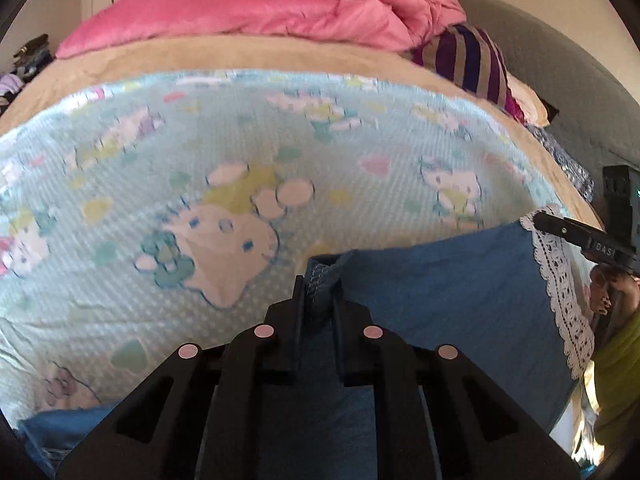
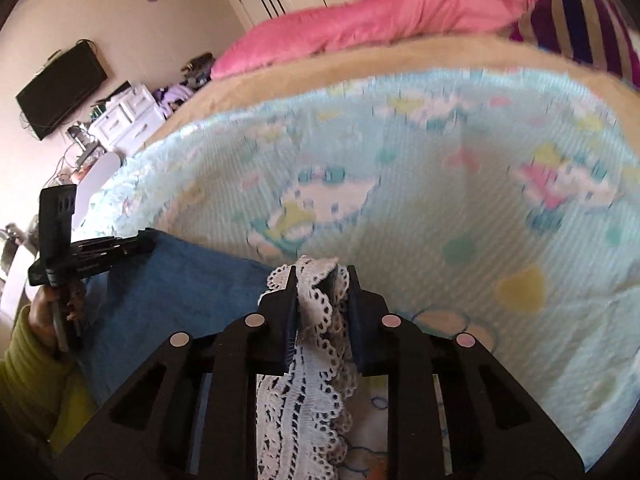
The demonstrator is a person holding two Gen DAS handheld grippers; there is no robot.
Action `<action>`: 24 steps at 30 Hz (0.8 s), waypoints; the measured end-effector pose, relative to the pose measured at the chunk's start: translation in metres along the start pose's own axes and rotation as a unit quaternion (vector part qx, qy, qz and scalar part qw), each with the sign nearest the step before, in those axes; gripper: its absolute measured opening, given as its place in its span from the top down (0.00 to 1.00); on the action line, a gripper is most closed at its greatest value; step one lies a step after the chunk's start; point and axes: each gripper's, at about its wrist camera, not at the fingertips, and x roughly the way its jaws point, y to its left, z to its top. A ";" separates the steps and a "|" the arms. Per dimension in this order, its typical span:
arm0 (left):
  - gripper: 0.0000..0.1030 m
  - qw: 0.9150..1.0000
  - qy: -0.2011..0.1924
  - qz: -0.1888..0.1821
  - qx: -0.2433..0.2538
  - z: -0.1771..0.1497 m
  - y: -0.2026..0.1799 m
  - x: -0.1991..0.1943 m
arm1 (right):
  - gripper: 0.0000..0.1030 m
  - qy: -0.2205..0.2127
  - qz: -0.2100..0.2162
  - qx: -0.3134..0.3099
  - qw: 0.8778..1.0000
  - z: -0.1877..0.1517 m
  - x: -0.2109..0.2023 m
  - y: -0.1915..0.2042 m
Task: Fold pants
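Note:
The blue pants (image 1: 440, 292) with a white lace hem (image 1: 560, 280) hang stretched between my two grippers above the bed. My left gripper (image 1: 318, 284) is shut on a stitched blue edge of the pants. My right gripper (image 2: 322, 276) is shut on the lace hem (image 2: 316, 344), which drapes down between its fingers. The right gripper also shows at the right edge of the left wrist view (image 1: 536, 220), and the left gripper at the left of the right wrist view (image 2: 140, 244), each pinching a corner of the blue cloth (image 2: 180, 292).
A light blue cartoon-cat blanket (image 1: 240, 184) covers the bed over a tan sheet (image 1: 240, 56). A pink duvet (image 1: 280, 12) and striped pillow (image 1: 472, 60) lie at the far side. A white drawer unit (image 2: 124, 120) and wall TV (image 2: 60, 88) stand left of the bed.

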 end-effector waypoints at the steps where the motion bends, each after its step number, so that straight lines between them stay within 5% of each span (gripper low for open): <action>1: 0.95 1.000 -0.005 0.007 0.002 0.003 -0.001 -0.001 | 0.86 -0.001 -0.003 0.000 1.000 0.004 0.001 0.000; 7: 0.92 0.999 0.006 0.037 0.007 0.002 -0.002 0.020 | 0.85 0.043 -0.062 -0.022 0.997 0.002 0.038 -0.004; 14: 0.63 0.999 -0.008 0.029 -0.024 -0.007 0.018 0.020 | 0.71 0.036 -0.087 -0.002 0.996 0.001 0.033 -0.011; 17: 0.61 0.998 -0.021 0.016 -0.052 -0.009 0.032 0.004 | 0.63 0.016 -0.115 -0.008 0.993 0.001 0.014 -0.005; 19: 0.61 0.997 -0.038 0.032 -0.061 -0.011 0.042 -0.013 | 0.60 -0.001 -0.139 -0.018 0.990 -0.002 -0.002 0.001; 24: 0.42 0.984 -0.099 0.100 -0.106 -0.022 0.081 -0.072 | 0.53 -0.020 -0.146 -0.035 0.988 -0.016 -0.031 0.023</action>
